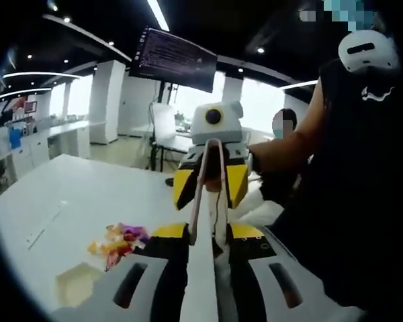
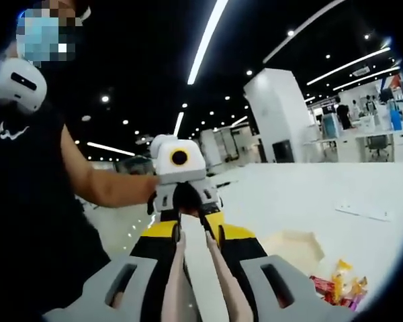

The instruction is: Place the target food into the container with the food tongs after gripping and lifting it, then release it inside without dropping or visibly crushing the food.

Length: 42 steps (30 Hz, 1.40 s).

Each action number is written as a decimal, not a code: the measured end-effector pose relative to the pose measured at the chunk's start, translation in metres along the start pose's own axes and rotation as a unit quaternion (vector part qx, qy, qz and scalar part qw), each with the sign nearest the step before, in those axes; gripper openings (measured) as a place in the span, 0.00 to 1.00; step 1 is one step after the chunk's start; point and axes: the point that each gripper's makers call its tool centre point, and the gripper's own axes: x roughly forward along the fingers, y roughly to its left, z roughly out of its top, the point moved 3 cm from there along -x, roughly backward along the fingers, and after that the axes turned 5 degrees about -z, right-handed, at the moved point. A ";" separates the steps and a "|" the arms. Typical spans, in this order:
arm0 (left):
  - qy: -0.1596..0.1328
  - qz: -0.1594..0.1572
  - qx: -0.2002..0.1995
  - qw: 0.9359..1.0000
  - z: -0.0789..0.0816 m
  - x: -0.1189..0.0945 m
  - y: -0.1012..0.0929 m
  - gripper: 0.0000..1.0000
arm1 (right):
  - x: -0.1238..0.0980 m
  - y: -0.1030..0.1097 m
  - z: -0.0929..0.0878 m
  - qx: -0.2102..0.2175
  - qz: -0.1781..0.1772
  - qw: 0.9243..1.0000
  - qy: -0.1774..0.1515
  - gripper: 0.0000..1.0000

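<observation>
Food (image 1: pixel 121 241) lies untouched in a bright heap on the table (image 1: pixel 67 194), off to the left claw's (image 1: pixel 208 231) left, with the pale container (image 1: pixel 77 282) just nearer. The right claw (image 2: pixel 198 231) stands narrow, seemingly clamped on the tongs (image 2: pixel 218 282). Their far end sits between the left claw's jaws, but I cannot tell whether those grip. I judge the step as readying the tongs, before any pickup. Next, the tongs must swing down to the heap and close gently. The left gripper view shows the tongs' looped end. The right gripper view shows both arms along its jaws.
</observation>
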 end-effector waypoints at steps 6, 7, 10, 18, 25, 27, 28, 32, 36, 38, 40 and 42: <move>-0.008 -0.004 -0.006 1.000 0.002 0.001 -0.002 0.19 | -0.001 0.001 -0.001 0.000 0.005 1.000 0.003 0.24; -0.009 -0.004 -0.006 1.000 0.002 0.001 -0.002 0.19 | 0.000 0.002 -0.003 -0.005 0.005 1.000 0.007 0.24; -0.001 -0.005 -0.003 1.000 0.001 0.002 -0.002 0.19 | 0.001 0.003 -0.007 -0.008 0.007 1.000 0.017 0.24; -0.005 -0.002 0.001 1.000 0.002 0.000 -0.003 0.19 | 0.003 0.001 -0.003 -0.026 -0.001 1.000 0.006 0.26; -0.003 0.000 0.005 1.000 0.000 -0.001 -0.003 0.18 | 0.003 0.003 0.005 -0.019 0.010 1.000 -0.011 0.24; 0.000 0.001 0.009 1.000 0.000 -0.002 -0.003 0.18 | 0.004 0.005 0.006 -0.021 0.014 1.000 -0.012 0.23; 0.002 0.001 0.008 1.000 0.000 -0.002 -0.003 0.18 | 0.004 0.005 0.006 -0.026 0.014 1.000 -0.011 0.23; 0.006 0.000 0.009 1.000 0.000 -0.002 -0.003 0.18 | 0.004 0.006 0.006 -0.043 0.017 0.999 -0.014 0.23; 0.007 0.002 0.011 1.000 0.001 -0.002 -0.003 0.16 | 0.004 0.005 0.007 -0.043 0.018 0.999 -0.012 0.22; 0.009 0.001 0.014 1.000 0.002 -0.002 -0.003 0.16 | 0.004 0.005 0.008 -0.042 0.019 0.999 -0.009 0.22; 0.008 0.005 0.014 1.000 0.002 -0.002 -0.002 0.18 | 0.004 0.004 0.008 -0.044 0.018 0.999 -0.008 0.23; 0.008 0.007 0.014 1.000 0.002 -0.003 -0.001 0.19 | 0.004 0.005 0.008 -0.053 0.020 0.998 -0.007 0.24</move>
